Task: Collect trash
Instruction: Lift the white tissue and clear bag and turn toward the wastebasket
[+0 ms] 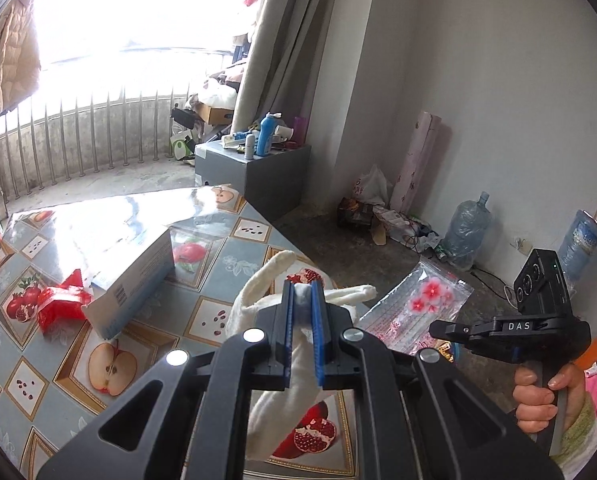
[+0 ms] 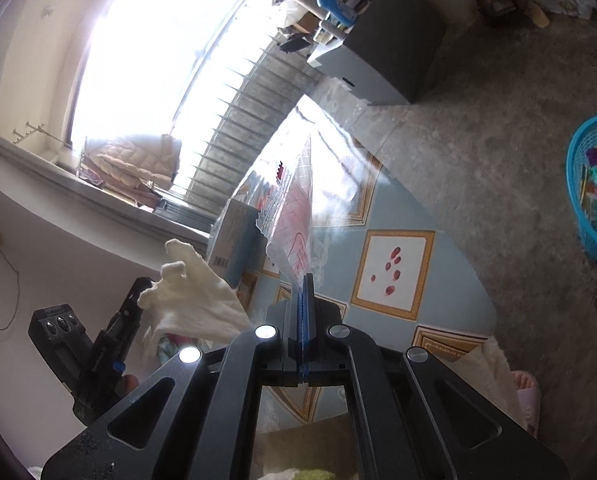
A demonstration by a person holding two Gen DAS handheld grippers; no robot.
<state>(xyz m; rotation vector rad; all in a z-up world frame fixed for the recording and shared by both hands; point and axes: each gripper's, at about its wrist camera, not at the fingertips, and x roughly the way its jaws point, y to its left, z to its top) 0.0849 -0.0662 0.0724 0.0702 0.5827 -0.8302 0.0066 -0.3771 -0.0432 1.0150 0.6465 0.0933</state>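
Your left gripper (image 1: 305,300) is squeezed tight on a soft white cloth (image 1: 258,308), held up over the table (image 1: 234,248). It is light and floppy, so hold it by the bunched middle. Your right gripper (image 2: 303,300) pinches the edge of a clear plastic bag (image 2: 294,204). The bag is thin, slippery and crinkly; keep your grip deep. The blue basket (image 2: 578,184) sits on the floor, off to the side

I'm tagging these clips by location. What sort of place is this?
Most likely a lived-in home, a room opening onto a railed balcony. Signs: a table with a fruit-print tablecloth, a quilted jacket hung by the window, and water jugs on the bare concrete floor.
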